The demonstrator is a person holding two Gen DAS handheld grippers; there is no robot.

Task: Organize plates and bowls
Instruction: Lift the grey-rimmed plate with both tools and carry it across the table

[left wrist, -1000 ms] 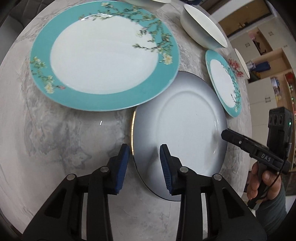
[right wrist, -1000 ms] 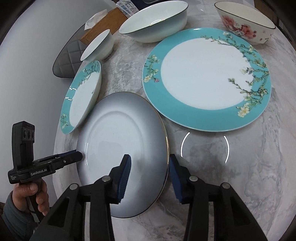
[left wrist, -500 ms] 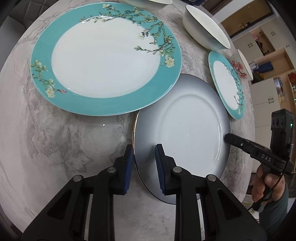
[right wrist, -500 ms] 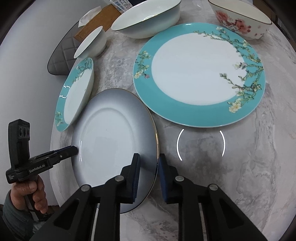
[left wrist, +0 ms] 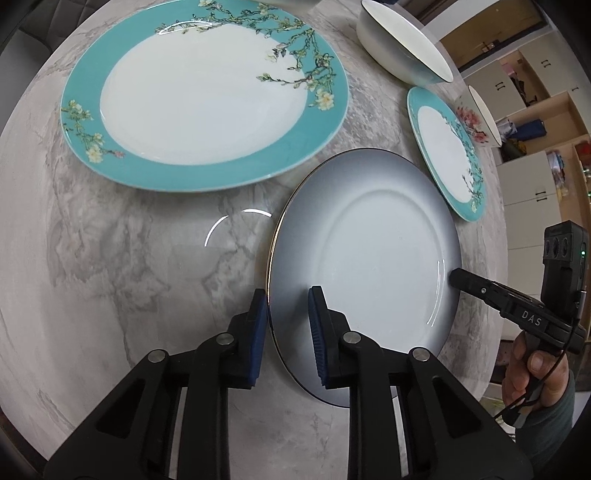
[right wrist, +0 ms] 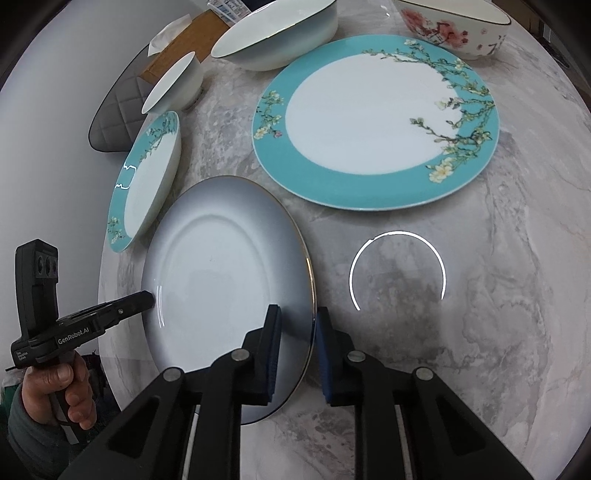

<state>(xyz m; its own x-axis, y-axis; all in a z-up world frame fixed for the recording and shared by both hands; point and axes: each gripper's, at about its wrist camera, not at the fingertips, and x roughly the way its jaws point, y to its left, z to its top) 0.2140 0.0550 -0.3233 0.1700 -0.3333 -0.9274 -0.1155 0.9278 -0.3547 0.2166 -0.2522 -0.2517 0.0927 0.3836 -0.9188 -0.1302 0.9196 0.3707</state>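
1. In the left wrist view, the grey plate (left wrist: 369, 266) is seen at centre right of the frame, lying on the marble table (left wrist: 110, 277).
2. The left gripper (left wrist: 286, 314) is shown at the lower centre; the plate's near left rim is caught between its blue pads (left wrist: 258, 332), which have just been closing and are now clamped on that rim.
3. In the right wrist view, the same grey plate (right wrist: 225, 291) is placed at lower left of centre, and its right rim is pinched by the right gripper (right wrist: 297, 328), whose jaws have likewise just been closing onto the rim.
4. The plate is thus held at opposite edges by both grippers.
5. Each gripper is seen from the other's camera: the right gripper at the right edge of the left view, the left gripper (right wrist: 147, 297) at the lower left of the right view, each handle held by a hand (right wrist: 59, 391).
6. A large teal plate (left wrist: 203, 92) with a blossom pattern is seen at the upper left of the left view, apart from the grey plate.
7. A small teal plate (right wrist: 144, 181) is found just beside the grey plate's far rim, at the left of the right view.
8. Three bowls are seen along the top of the right view: a small white bowl (right wrist: 173, 83), a large white bowl (right wrist: 277, 33) and a flowered bowl (right wrist: 458, 29).
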